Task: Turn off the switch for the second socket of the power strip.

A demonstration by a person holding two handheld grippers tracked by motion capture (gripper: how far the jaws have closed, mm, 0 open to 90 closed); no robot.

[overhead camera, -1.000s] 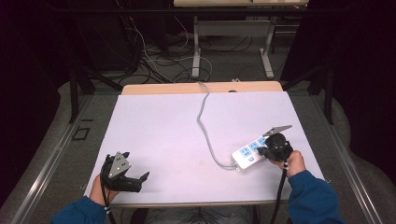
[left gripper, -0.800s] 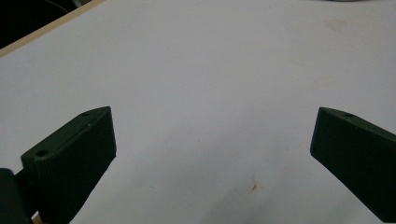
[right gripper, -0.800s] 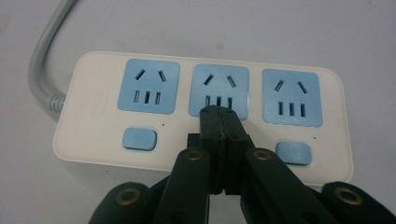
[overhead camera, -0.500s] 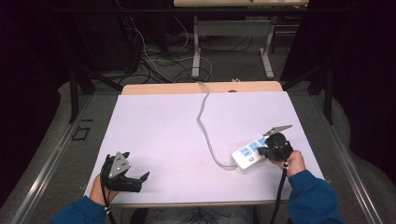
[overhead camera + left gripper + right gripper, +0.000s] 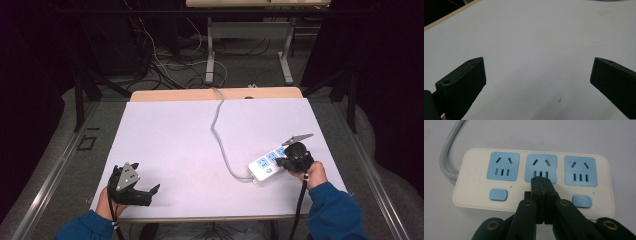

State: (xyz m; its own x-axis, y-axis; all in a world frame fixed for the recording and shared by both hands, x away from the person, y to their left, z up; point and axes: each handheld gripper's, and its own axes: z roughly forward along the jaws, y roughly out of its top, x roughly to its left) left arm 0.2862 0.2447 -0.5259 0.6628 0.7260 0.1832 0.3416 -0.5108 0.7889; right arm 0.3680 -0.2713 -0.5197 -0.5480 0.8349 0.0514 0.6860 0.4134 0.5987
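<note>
Power strip, white plastic with three pale-blue socket faces (image 5: 534,180), is seen lying flat on the white-topped desk (image 5: 180,145), toward its right near corner, in the high view. Its grey cable (image 5: 218,135) is led away across the desk to the far edge, so the strip is presumably left tethered and free to be pressed from above.

Right gripper (image 5: 542,182): fingers are brought fully together, nothing between them. The closed tips are set over the strip just below the middle socket face, in the row where blue rectangular switch buttons (image 5: 498,194) are seen under the left and right sockets. The middle button is hidden by the tips. Judgement: the fingers are kept shut to form one stiff narrow point, suited to pushing a small switch and not to grasping. Whether the tips actually touch the strip cannot be told.

Left gripper (image 5: 134,186): it is held low over the near left corner of the desk, well apart from the strip. In the left gripper view its fingers (image 5: 464,85) are spread wide over bare desk surface, holding nothing. Judgement: it is parked out of the way, since steadying does not appear to be needed.
</note>
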